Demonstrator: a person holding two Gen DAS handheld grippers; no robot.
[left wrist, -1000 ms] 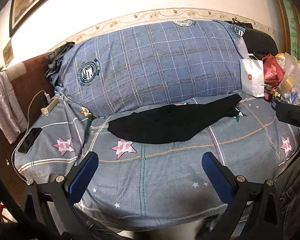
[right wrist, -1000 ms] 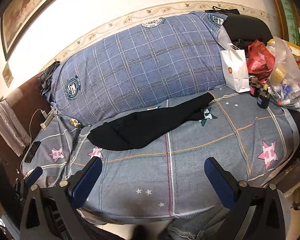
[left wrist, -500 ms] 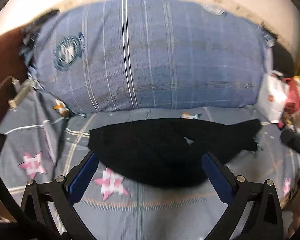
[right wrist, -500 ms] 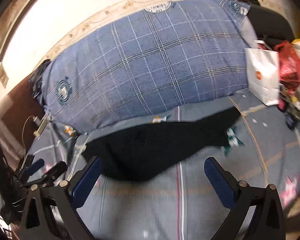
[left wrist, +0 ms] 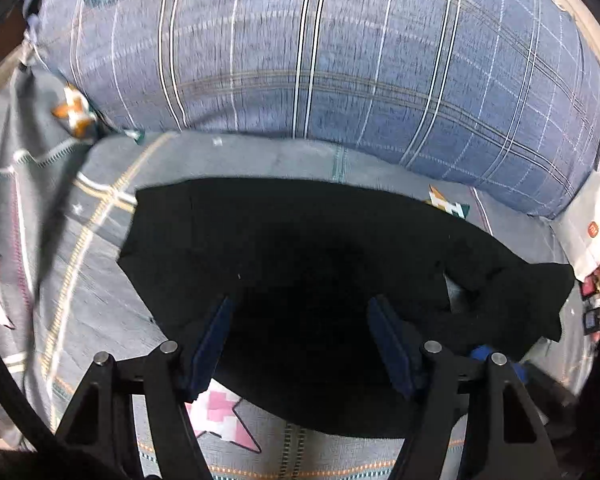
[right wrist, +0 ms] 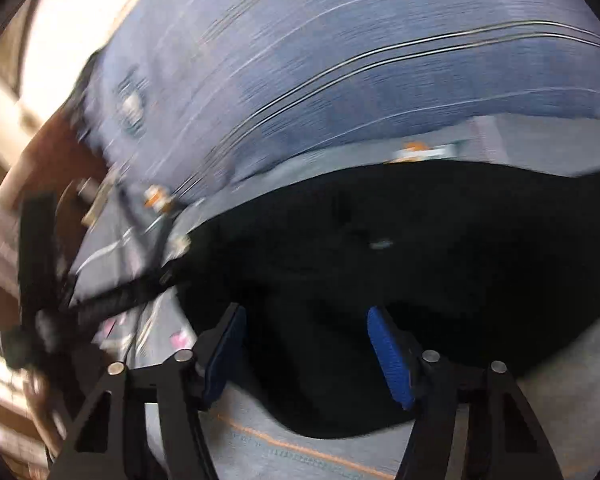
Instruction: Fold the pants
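Black pants (left wrist: 320,264) lie spread across the grey star-patterned bed sheet (left wrist: 100,288), waist end to the left, legs running right. My left gripper (left wrist: 300,320) is open, its blue-padded fingers low over the middle of the pants. My right gripper (right wrist: 304,332) is open too, its blue pads over the pants (right wrist: 380,260) near their front edge. The right wrist view is motion-blurred. Neither gripper holds cloth.
A large blue plaid pillow (left wrist: 320,60) fills the back of the bed. A white paper bag (left wrist: 588,232) and small items stand at the far right. In the right wrist view a dark shape, apparently the left gripper's frame (right wrist: 40,248), and the wooden headboard are at the left.
Both grippers have moved forward and down from a far view of the bed to close over the pants. Their jaws have narrowed but stay open.
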